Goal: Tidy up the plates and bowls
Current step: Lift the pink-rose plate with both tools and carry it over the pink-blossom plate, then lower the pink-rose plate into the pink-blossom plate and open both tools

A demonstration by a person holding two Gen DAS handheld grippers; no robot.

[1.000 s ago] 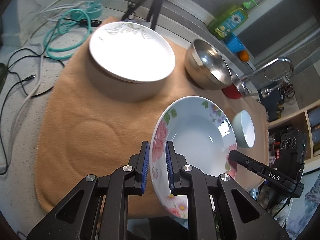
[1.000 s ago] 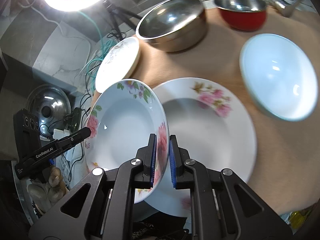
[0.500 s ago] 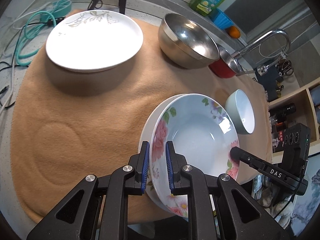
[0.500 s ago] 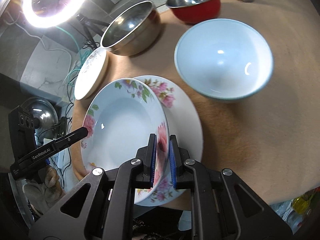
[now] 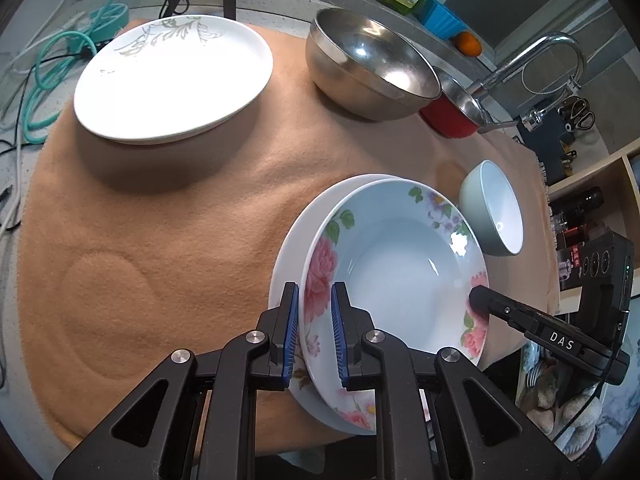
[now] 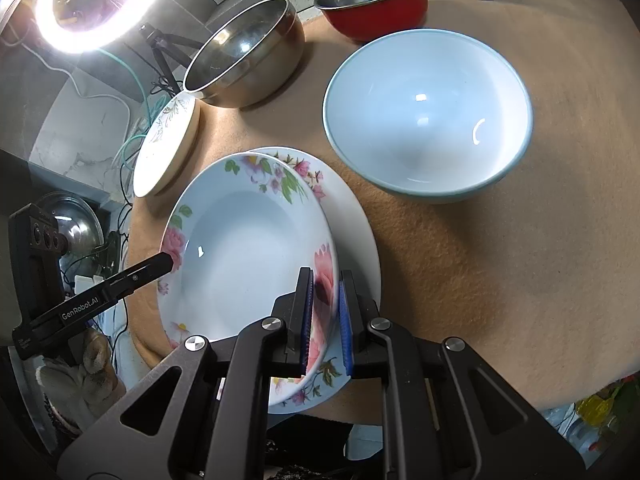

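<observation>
A floral deep plate (image 5: 404, 276) sits on top of a second floral plate (image 5: 288, 256) on the tan mat; both also show in the right wrist view, the upper plate (image 6: 244, 256) over the lower plate (image 6: 356, 224). My left gripper (image 5: 315, 330) straddles the upper plate's near rim with its jaws slightly parted. My right gripper (image 6: 325, 316) straddles the opposite rim, its jaws also slightly parted. A white plate with grey leaf print (image 5: 172, 80) lies at the back left.
A steel bowl (image 5: 368, 72), a red bowl (image 5: 452, 112) and a pale green bowl (image 5: 496, 212) stand on the tan mat (image 5: 160, 220). The pale bowl (image 6: 428, 116) is close beside the stacked plates. A faucet (image 5: 532, 60) and cables (image 5: 52, 68) lie beyond the mat.
The floral plate, carried by both grippers, came down onto the second floral plate. Both pairs of jaws have opened slightly around its rim.
</observation>
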